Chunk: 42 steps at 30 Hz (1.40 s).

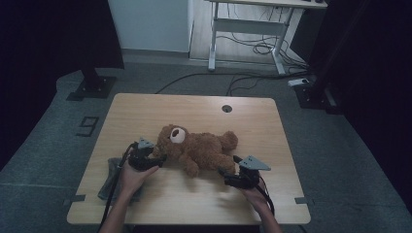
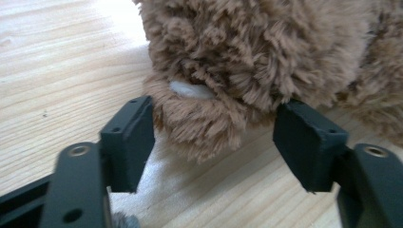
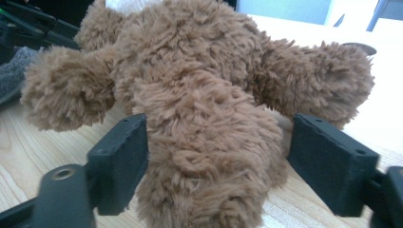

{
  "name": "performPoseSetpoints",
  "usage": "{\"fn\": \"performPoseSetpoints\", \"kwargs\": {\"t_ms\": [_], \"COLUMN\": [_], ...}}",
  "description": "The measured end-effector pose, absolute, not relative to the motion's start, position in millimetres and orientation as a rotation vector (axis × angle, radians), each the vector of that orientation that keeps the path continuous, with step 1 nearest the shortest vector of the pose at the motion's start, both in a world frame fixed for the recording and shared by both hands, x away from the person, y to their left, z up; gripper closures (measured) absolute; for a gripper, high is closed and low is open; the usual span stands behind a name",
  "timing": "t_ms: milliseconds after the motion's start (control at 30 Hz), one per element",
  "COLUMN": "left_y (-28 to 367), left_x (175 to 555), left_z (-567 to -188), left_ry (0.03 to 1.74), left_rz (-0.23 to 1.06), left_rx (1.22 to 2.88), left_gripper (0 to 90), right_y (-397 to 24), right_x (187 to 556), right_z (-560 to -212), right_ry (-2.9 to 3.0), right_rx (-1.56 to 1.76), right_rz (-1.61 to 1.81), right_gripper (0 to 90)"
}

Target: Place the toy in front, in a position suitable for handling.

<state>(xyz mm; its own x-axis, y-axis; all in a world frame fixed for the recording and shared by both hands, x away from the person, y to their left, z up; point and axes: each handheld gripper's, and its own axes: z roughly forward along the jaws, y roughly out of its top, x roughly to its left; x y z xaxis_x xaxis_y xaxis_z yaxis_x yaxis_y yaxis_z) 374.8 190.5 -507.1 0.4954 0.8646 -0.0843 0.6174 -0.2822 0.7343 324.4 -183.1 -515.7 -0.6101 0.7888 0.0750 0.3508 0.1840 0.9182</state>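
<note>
1. Teddy bear (image 1: 199, 148) lies near the middle of the table (image 1: 145, 109), on its back, head toward the left gripper (image 1: 156, 158), legs toward the right gripper (image 1: 227, 175)
2. Long axis runs roughly left to right across the table, tilted slightly; muzzle faces up
3. Left gripper: jaws apart, straddling an arm, pads not pressing. Right gripper: jaws apart around a leg (image 3: 204, 166), left pad brushing fur, no squeeze
4. Risk: closing on plush pile alone, the fur slips and the limb pulls free
5. Risk: uneven lift lets the soft body sag or twist between the grips
</note>
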Motion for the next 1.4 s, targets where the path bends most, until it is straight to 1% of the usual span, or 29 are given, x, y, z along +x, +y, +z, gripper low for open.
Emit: {"fn": "performPoseSetpoints", "kwargs": {"t_ms": [33, 67, 100, 133, 167, 200, 233, 267, 300, 400, 467, 500, 533, 800, 1100, 1300, 1400], "left_y": [191, 190, 190, 189, 189, 187, 187, 187, 187, 187, 186, 186, 186, 179, 174, 171, 166], "left_x": [375, 376, 376, 376, 376, 375, 375, 374, 374, 372, 372, 371, 371, 356, 344, 336, 331], "left_z": [-507, -511, -511, -513, -513, -514, -514, -515, -515, -513, -513, -512, -511, -488, -480, -476, -476], "left_ry": [1.216, 1.214, 1.214, 1.205, 1.205, 1.196, 1.196, 1.191, 1.191, 1.174, 1.167, 1.160, 1.152, 1.060, 1.018, 0.993, 0.978], "left_rz": [0.432, 0.422, 0.422, 0.431, 0.431, 0.433, 0.433, 0.433, 0.433, 0.418, 0.417, 0.417, 0.417, 0.444, 0.468, 0.455, 0.427], "left_rx": [2.011, 2.009, 2.009, 2.007, 2.007, 2.009, 2.009, 2.011, 2.011, 2.012, 2.012, 2.009, 2.005, 1.970, 1.966, 1.953, 1.962], "left_gripper": [34.7, 36.7, 39.6, 44.0, 48.0, 54.7, 58.2, 62.7, 66.4, 76.3, 80.3, 80.3, 82.0, 83.5, 83.5, 83.6, 83.6], "right_y": [-183, -182, -182, -182, -182, -181, -181, -181, -180, -179, -179, -179, -181, -192, -200, -208, -213], "right_x": [324, 325, 326, 327, 327, 330, 330, 331, 332, 331, 331, 331, 331, 331, 328, 322, 318], "right_z": [-516, -517, -518, -519, -519, -522, -522, -524, -525, -524, -523, -523, -523, -516, -510, -497, -491], "right_ry": [2.049, 2.052, 2.054, 2.063, 2.063, 2.083, 2.083, 2.104, 2.108, 2.116, 2.116, 2.116, 2.105, 1.993, 1.926, 1.865, 1.835], "right_rx": [1.069, 1.076, 1.089, 1.104, 1.104, 1.128, 1.128, 1.137, 1.135, 1.122, 1.115, 1.115, 1.116, 1.161, 1.158, 1.135, 1.130], "right_rz": [1.412, 1.390, 1.373, 1.370, 1.370, 1.359, 1.359, 1.354, 1.352, 1.345, 1.341, 1.341, 1.347, 1.354, 1.374, 1.417, 1.438], "right_gripper": [23.1, 29.3, 33.1, 40.3, 40.3, 46.1, 46.1, 52.5, 55.5, 64.0, 67.3, 67.3, 70.1, 76.0, 78.2, 79.7, 80.8]}}
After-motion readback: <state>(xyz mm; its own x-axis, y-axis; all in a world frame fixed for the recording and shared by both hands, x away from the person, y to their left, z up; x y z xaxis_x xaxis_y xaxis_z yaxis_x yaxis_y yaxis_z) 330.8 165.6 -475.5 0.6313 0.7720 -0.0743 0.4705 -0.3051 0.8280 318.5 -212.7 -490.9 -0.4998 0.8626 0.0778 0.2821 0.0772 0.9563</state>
